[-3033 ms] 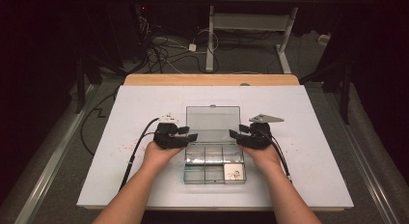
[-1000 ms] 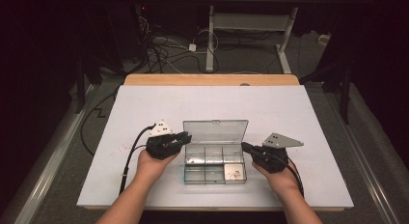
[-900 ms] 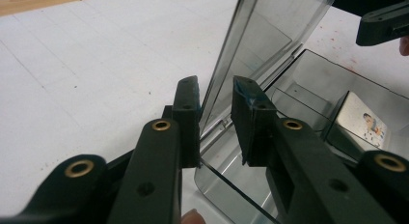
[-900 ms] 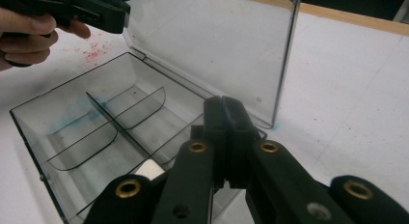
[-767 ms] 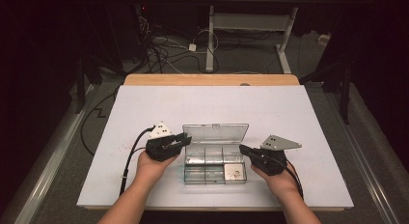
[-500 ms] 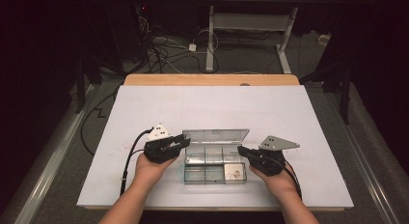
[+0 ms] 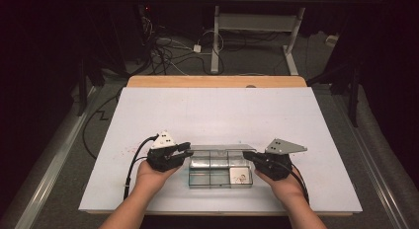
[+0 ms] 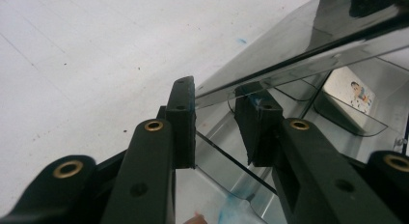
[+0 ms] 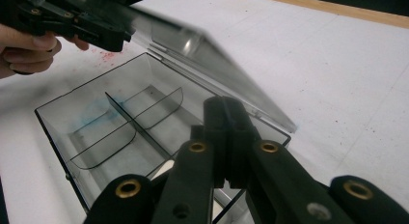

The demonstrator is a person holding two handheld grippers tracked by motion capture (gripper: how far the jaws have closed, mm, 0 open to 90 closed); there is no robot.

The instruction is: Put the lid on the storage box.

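Observation:
A clear plastic compartment box (image 7: 212, 177) lies on the white table near its front edge. Its hinged lid (image 7: 217, 151) is tilted low over the compartments. My left gripper (image 7: 188, 149) is at the box's left end, open. In the left gripper view, the lid's edge (image 8: 308, 45) runs across the tips of that gripper (image 8: 214, 122) and the pads do not press on it. My right gripper (image 7: 245, 155) is at the box's right end, shut. From the right gripper view, its jaws (image 9: 225, 108) stand together over the box's near corner (image 9: 96, 118). A small picture sticker (image 8: 354, 91) lies in one compartment.
The white table top (image 7: 212, 110) stretches bare beyond the box, with a wooden strip (image 7: 217, 82) at its far edge. Red specks (image 7: 129, 150) mark the board left of my left hand. Cables (image 7: 168, 46) and desk legs (image 7: 216, 36) are on the floor behind.
The lid has swung down from nearly upright to a low tilt over the box, with my left gripper staying at its left edge. My right gripper has barely shifted.

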